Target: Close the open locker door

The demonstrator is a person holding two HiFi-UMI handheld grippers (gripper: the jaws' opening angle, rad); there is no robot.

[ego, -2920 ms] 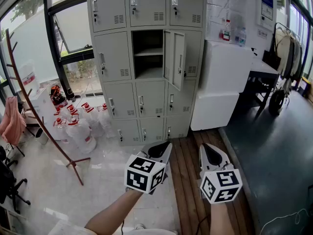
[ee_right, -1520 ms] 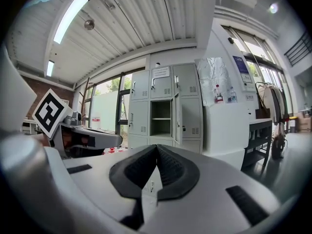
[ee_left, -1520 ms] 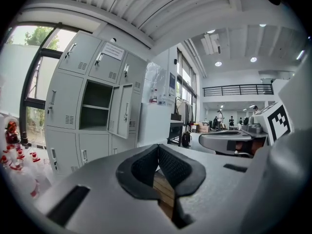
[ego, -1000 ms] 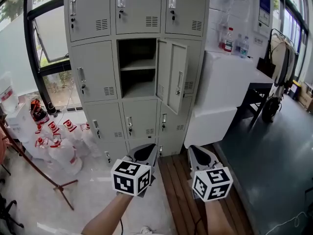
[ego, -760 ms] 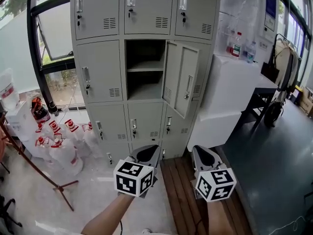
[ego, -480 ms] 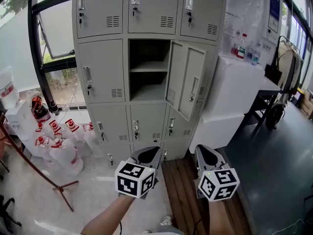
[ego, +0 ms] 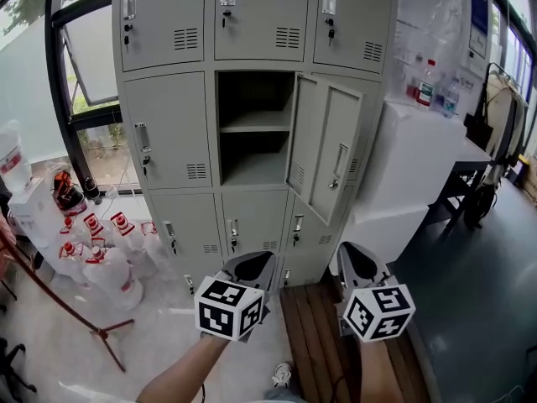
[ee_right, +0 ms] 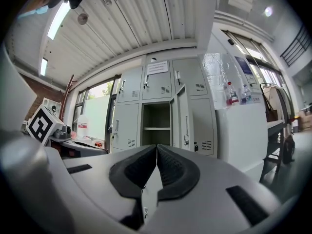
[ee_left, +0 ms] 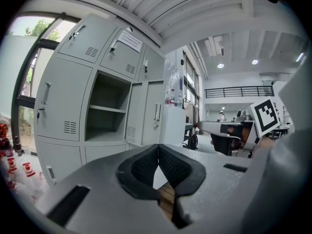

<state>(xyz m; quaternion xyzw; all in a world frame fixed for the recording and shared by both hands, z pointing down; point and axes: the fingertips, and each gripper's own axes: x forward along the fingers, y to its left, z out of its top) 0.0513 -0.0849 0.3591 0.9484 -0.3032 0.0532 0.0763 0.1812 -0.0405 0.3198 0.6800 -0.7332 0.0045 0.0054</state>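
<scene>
A grey bank of lockers point(ego: 168, 124) stands ahead. Its middle compartment point(ego: 254, 128) is open, with one shelf inside, and nothing shows in it. The open locker door point(ego: 327, 156) hangs out to the right, handle facing me; it also shows as door point(ee_left: 150, 112) and door point(ee_right: 181, 122). My left gripper point(ego: 252, 267) and right gripper point(ego: 357, 260) are held low, well short of the lockers, both shut and empty. In the gripper views the left gripper point(ee_left: 158, 151) and the right gripper point(ee_right: 156, 151) have pads touching.
A white cabinet point(ego: 411, 166) with bottles point(ego: 426, 82) on top stands right of the lockers. Water jugs point(ego: 109, 263) with red caps lie on the floor at left, beside a slanted brown pole point(ego: 50, 300). Wooden floor strips point(ego: 306, 334) run below my grippers. A dark table point(ego: 478, 162) is at far right.
The lockers have grown larger and nearer in the head view, and the open door now sits closer above my grippers. Both grippers stayed shut.
</scene>
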